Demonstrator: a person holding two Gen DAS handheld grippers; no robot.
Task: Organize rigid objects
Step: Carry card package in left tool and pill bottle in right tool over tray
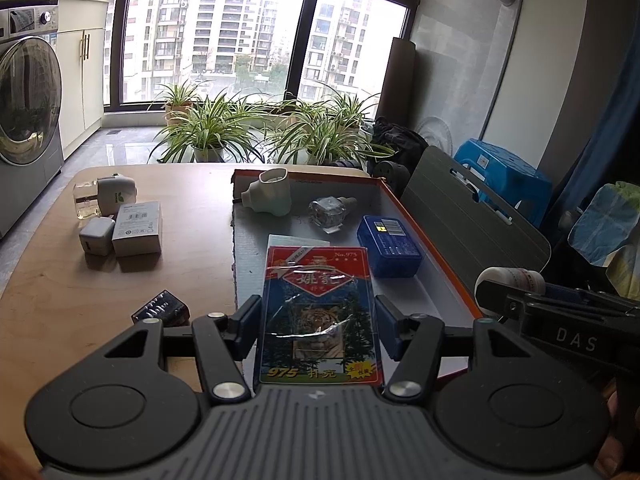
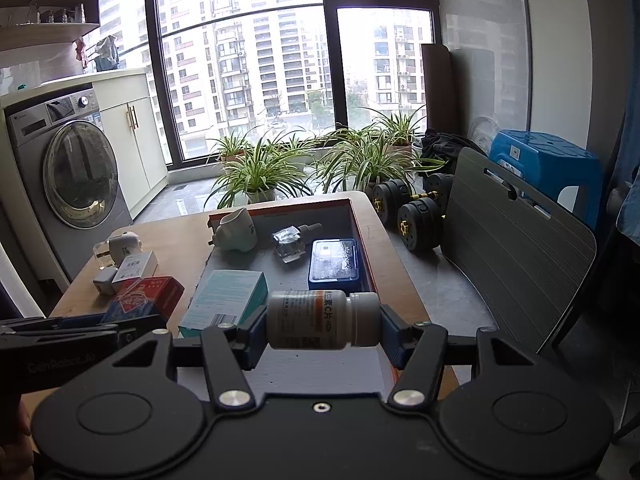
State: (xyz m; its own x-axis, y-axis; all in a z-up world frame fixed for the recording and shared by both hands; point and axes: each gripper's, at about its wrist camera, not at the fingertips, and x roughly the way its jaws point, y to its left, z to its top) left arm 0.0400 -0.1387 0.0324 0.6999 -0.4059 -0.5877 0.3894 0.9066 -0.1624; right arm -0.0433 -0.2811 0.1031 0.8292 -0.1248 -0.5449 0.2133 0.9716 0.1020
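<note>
Card pack (image 1: 320,312) clamped flat between the left tool's (image 1: 316,328) pads, hovering over the near end of the orange-rimmed box (image 1: 436,248). Pill bottle (image 2: 322,325) pinched sideways in the right tool (image 2: 320,336), above that same box. Inside already: blue tin (image 2: 334,266), glass bottle (image 2: 289,245), teal carton (image 2: 226,302). White chargers (image 1: 120,224) left on the surface (image 1: 60,280).

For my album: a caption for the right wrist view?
Right claw holds a pill bottle sideways above the tray.
</note>
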